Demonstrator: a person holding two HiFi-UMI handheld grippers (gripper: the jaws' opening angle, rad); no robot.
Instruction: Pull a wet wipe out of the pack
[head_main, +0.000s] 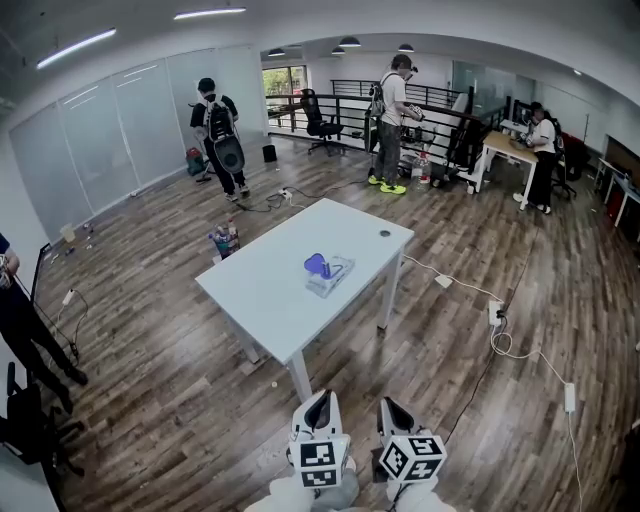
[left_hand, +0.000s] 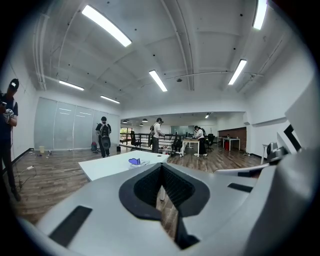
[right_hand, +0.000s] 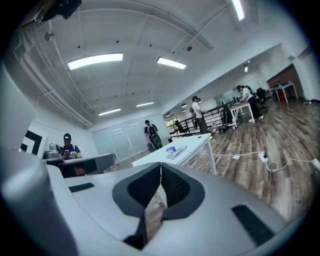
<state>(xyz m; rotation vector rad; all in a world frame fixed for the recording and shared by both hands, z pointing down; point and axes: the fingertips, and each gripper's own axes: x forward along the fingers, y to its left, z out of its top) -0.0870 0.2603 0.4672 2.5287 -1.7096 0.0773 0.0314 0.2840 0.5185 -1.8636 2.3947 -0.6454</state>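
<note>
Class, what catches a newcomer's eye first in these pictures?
The white rectangular table stands mid-floor, a clear wet-wipe pack with a purple lid lying on it. At the head view's bottom edge, the left gripper and right gripper are shut, empty, short of the table.

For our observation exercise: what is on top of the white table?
A wet wipe pack with a blue lid lies near the middle of the white table; a small dark round spot sits by the far corner. The wipes inside are covered.
</note>
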